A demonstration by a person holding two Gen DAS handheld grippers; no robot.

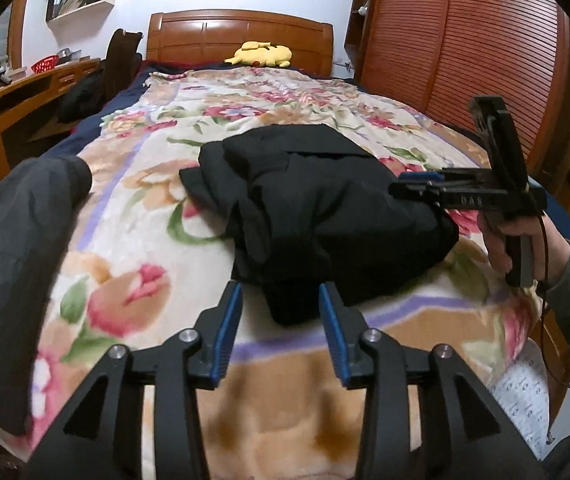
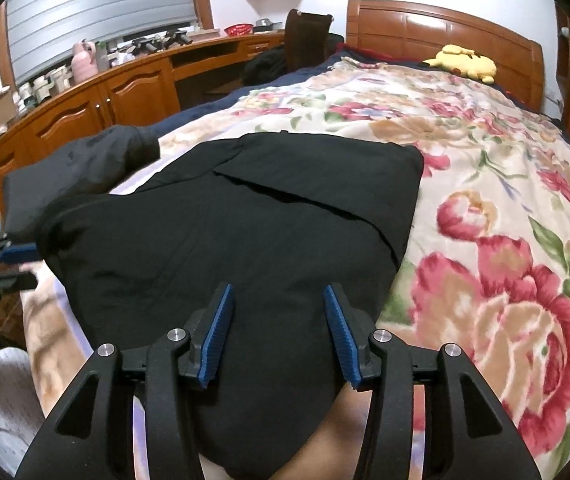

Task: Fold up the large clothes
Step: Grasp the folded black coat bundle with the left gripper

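The black garment (image 1: 325, 204), folded into a thick bundle, lies on the floral blanket (image 1: 157, 168) that covers the bed, near the foot end. In the left wrist view it fills the centre of the frame, and its near edge sits just beyond the tips of the left gripper (image 1: 281, 300). That gripper's blue pads (image 1: 229, 332) stand apart with only blanket and the garment's lower edge showing in the gap; nothing is pinched. In the right wrist view the garment (image 2: 245, 220) spreads across the centre and lower middle, passing under the right gripper (image 2: 277, 300), whose jaws are likewise spread, with dark cloth seen between them but not clamped.

The bundle's long axis runs from the bottom of the frame up towards the wooden headboard (image 2: 445, 28) at upper right in the right wrist view, with a folded flap edge crossing its upper half diagonally. A second dark garment (image 2: 97, 160) lies at the left edge of the bed. In the left wrist view the right gripper (image 1: 417, 184) reaches in from the right, held by a hand (image 1: 517, 240), touching the bundle's right side. A yellow plush toy (image 1: 261, 54) rests by the headboard.
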